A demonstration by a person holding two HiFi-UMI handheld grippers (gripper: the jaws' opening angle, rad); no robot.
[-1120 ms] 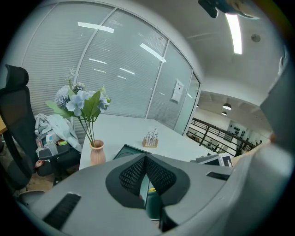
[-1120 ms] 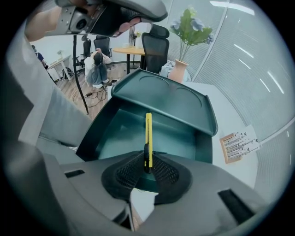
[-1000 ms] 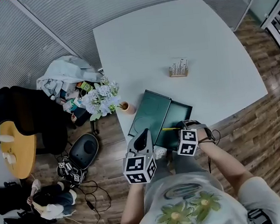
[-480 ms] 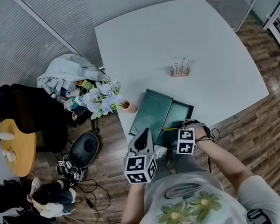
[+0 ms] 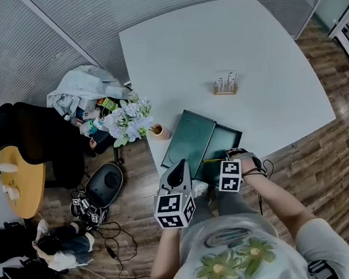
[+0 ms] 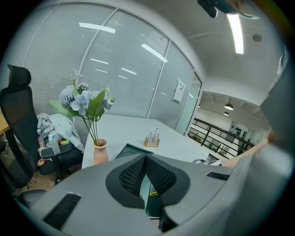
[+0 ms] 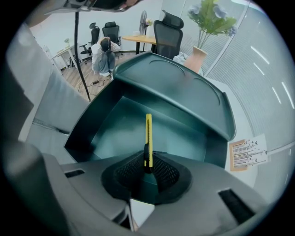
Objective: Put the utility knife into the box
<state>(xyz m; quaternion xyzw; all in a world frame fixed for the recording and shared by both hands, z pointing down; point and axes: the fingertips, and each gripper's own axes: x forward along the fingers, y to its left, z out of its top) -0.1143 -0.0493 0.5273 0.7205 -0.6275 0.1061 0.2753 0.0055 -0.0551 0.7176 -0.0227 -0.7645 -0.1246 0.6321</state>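
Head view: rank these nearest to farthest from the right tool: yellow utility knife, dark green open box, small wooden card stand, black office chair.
1. Yellow utility knife, clamped in the right tool.
2. Dark green open box, directly under the knife.
3. Small wooden card stand, beyond the box.
4. Black office chair, far left on the floor.

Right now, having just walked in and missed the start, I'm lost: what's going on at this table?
A person works with a gripper in each hand at the white table's near edge. The right gripper is shut on a slim yellow utility knife, pointing it into the open dark green box, whose lid is swung back. The knife is not yet released. The left gripper is shut and empty, held beside the box.
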